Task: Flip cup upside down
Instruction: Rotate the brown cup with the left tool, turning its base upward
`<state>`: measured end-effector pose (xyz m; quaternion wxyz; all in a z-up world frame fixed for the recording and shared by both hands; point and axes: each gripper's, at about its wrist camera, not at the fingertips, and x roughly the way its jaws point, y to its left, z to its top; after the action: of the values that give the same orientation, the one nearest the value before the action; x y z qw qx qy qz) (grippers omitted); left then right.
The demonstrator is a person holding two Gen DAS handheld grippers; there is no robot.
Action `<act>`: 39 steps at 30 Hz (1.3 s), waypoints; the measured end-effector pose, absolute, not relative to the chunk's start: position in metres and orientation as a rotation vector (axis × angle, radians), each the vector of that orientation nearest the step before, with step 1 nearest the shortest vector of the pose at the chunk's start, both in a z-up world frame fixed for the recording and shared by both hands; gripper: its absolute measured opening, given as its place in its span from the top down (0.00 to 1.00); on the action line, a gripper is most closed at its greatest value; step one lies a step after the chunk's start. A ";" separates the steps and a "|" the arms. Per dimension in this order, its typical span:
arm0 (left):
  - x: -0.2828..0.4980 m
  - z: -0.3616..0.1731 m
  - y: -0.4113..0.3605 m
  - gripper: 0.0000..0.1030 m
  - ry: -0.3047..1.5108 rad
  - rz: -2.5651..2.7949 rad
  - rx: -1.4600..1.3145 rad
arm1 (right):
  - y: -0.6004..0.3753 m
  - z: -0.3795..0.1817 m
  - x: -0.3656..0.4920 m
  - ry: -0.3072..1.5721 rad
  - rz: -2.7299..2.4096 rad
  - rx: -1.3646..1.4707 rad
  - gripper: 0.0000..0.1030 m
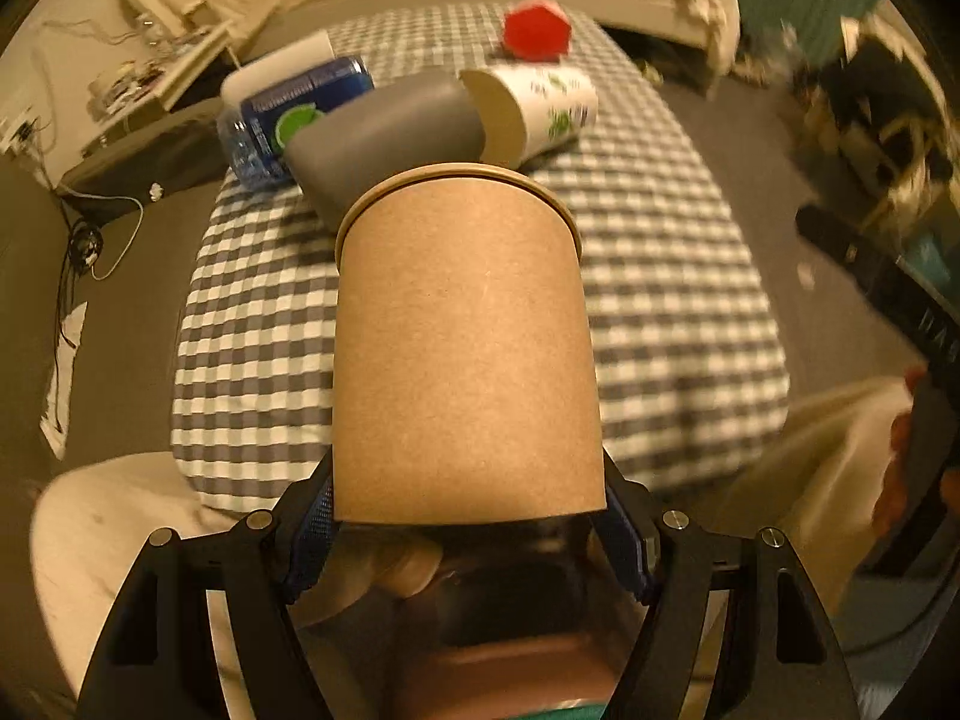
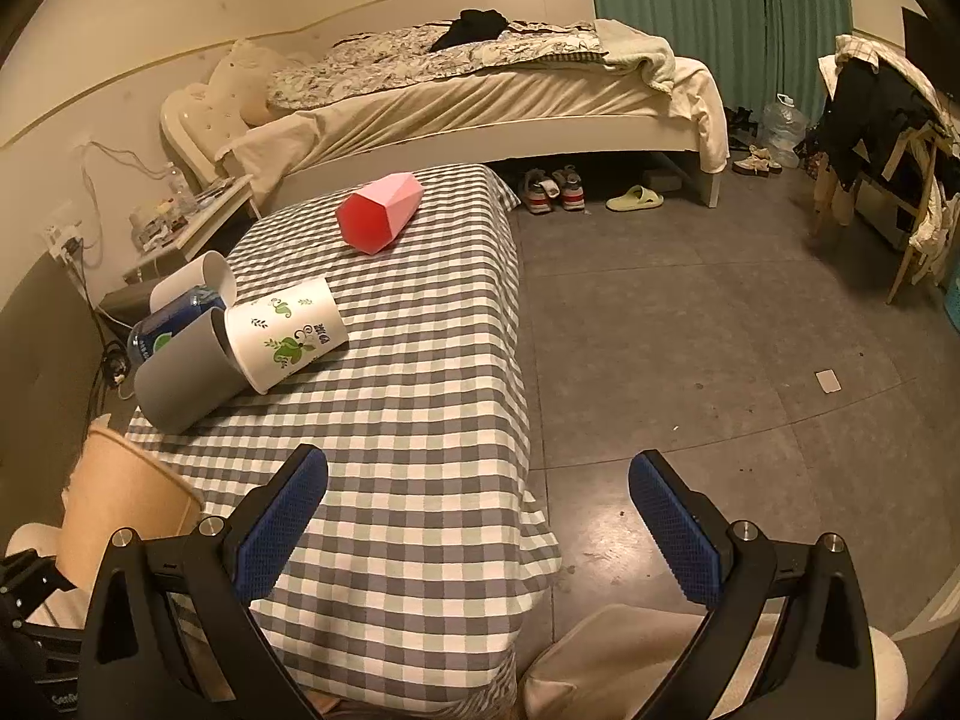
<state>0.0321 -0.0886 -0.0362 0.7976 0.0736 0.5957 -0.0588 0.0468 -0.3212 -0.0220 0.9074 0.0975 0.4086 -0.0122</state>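
A bedroom with a grey floor is holding a low desk (image 2: 420,420) draped in a grey-and-white checked cloth, standing in front of a bed (image 2: 480,102) and green curtains (image 2: 720,18). The left gripper (image 1: 468,516) is gripping a brown paper cup (image 1: 465,348) by its base end, its blue-padded fingers (image 1: 312,534) clamped on either side, so the cup is pointing rim-forward over the near end of the desk, clear of the cloth. Beyond the brown cup's rim, a grey cup (image 1: 390,132) is lying on its side, touching a white cup with green leaf print (image 1: 540,108), also on its side. Just beside the grey cup, a blue-labelled bottle (image 1: 288,114) and a plain white cup (image 2: 192,282) are lying at the desk's edge. Farther off, a red-and-pink faceted cup (image 2: 378,210) is lying on the cloth. The right gripper (image 2: 477,516) is hovering over the desk's near corner, its fingers (image 2: 276,528) spread wide apart and holding nothing.
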 end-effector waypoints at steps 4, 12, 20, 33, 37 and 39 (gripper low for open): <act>0.047 -0.039 -0.082 0.26 1.395 -0.144 0.220 | -0.320 -0.024 0.049 0.849 -0.009 0.217 0.02; 0.074 -0.049 -0.107 0.26 1.504 -0.156 0.452 | -0.325 -0.027 0.059 0.859 0.027 0.288 0.02; 0.107 -0.045 -0.128 0.26 1.570 -0.176 0.557 | -0.330 -0.031 0.069 0.873 0.051 0.356 0.02; 0.130 -0.038 -0.139 0.26 1.426 -0.170 0.466 | -0.342 -0.037 0.072 0.886 0.048 0.409 0.02; 0.124 -0.031 -0.131 0.25 1.345 -0.192 0.371 | -0.341 -0.036 0.070 0.883 0.041 0.388 0.02; 0.116 -0.025 -0.128 0.25 1.286 -0.212 0.359 | -0.340 -0.036 0.070 0.881 0.037 0.382 0.02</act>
<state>0.1164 -0.1284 -0.0251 0.7802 0.1660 0.5951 -0.0979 0.0698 -0.3403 -0.0359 0.8867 0.1838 0.4239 0.0177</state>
